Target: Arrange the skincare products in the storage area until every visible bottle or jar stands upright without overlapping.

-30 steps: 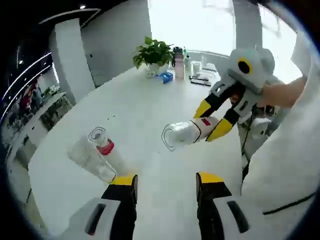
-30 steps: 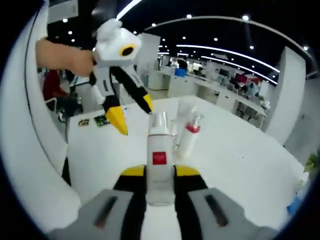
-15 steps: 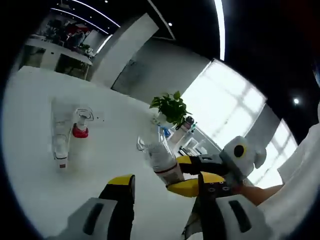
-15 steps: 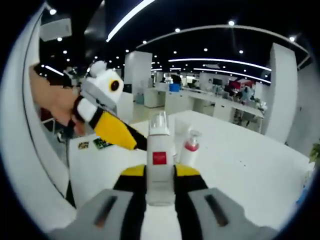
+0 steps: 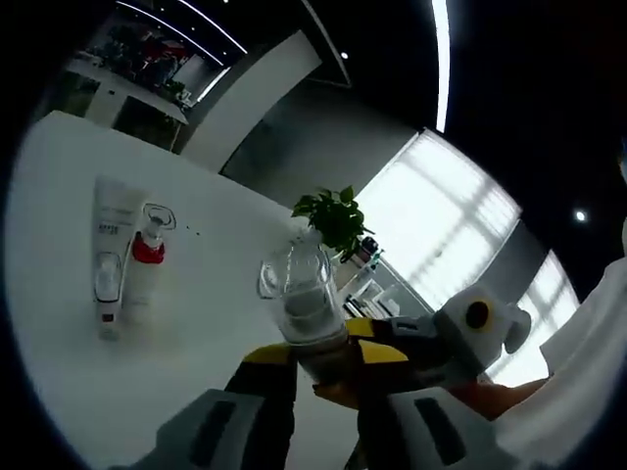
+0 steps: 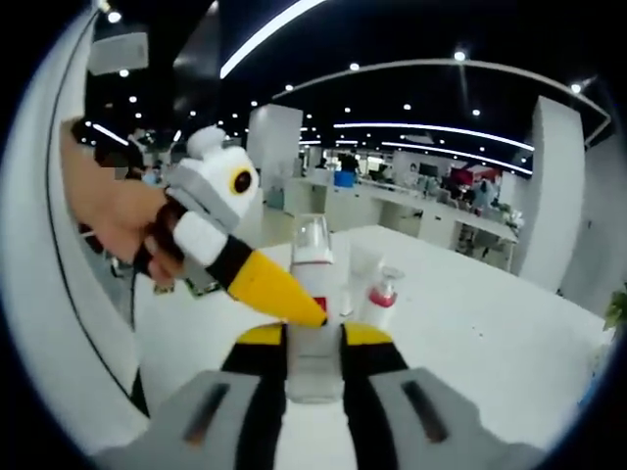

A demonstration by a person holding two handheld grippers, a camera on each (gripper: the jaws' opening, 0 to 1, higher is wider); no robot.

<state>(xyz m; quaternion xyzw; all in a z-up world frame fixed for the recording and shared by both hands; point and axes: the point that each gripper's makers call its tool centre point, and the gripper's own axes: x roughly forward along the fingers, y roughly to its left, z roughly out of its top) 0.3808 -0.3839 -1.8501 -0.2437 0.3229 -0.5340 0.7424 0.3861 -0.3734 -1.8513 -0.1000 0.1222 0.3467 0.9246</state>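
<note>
The right tongs (image 6: 313, 338) are clenched on a clear bottle (image 6: 315, 257). The two yellow jaw tips press on the bottom part of the bottle, one on each side. The bottle pokes straight out from the jaws, with its see-through cap at the far end. It has a small red mark on its front.

The left tongs (image 5: 323, 357) are at the same bottle. In the left gripper view the two yellow tips sit close on each side of it, with only a narrow gap between them. I cannot tell if they squeeze the bottle or are just beside it. In the right gripper view the left tongs come in from the left, and one long yellow jaw lies across the front of the bottle. A hand (image 6: 122, 220) holds the back of these tongs.

So the bottle is between both tongs, in front of the white table (image 5: 216, 294).

Now the count. There are two tongs. There are three skincare things: one clear bottle, one white tube (image 5: 110, 245), and one pump bottle (image 5: 147, 259) with a red ring near its top. The tube and the pump bottle are on the table, right beside each other and well apart from the tongs. In the right gripper view they look like they stand up. I cannot tell if the two touch.

One green plant (image 5: 333, 213) sits at the far end of the table, with some small things next to it that are too tiny to make out.
</note>
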